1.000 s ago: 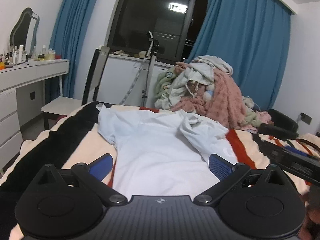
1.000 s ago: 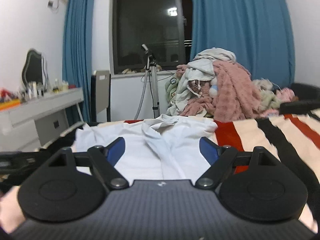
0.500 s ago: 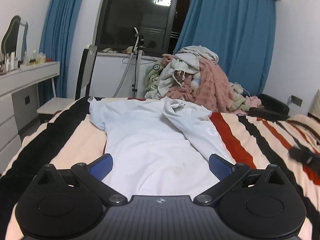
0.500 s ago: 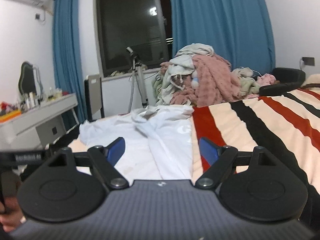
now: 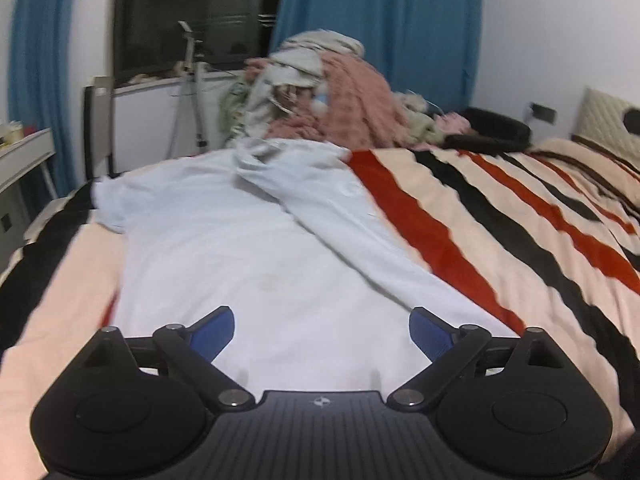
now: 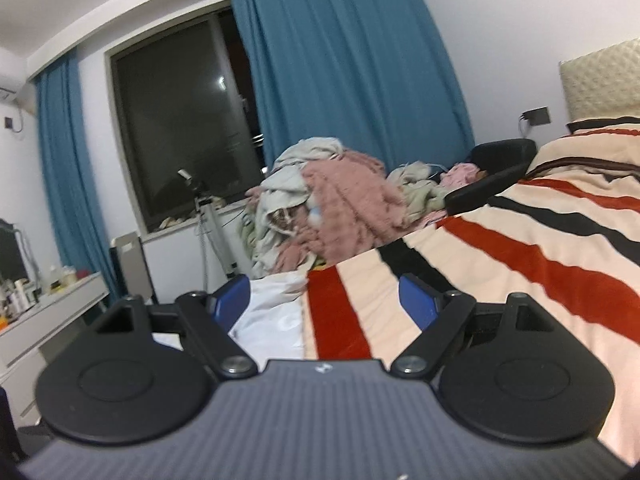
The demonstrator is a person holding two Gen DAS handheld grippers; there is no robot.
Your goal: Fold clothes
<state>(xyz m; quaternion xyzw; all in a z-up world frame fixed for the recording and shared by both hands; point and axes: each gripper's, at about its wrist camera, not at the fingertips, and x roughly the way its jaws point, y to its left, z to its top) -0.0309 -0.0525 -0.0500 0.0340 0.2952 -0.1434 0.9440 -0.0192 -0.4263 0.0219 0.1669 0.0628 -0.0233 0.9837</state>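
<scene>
A white shirt lies flat on the striped bed cover, on the left part of the bed, with its right side folded over the middle. The left gripper hangs over the shirt's near end, fingers spread wide, holding nothing. The right gripper is spread wide too, over the shirt's right edge. A big clothes pile sits far behind.

Both views low, bedward, overlapping
</scene>
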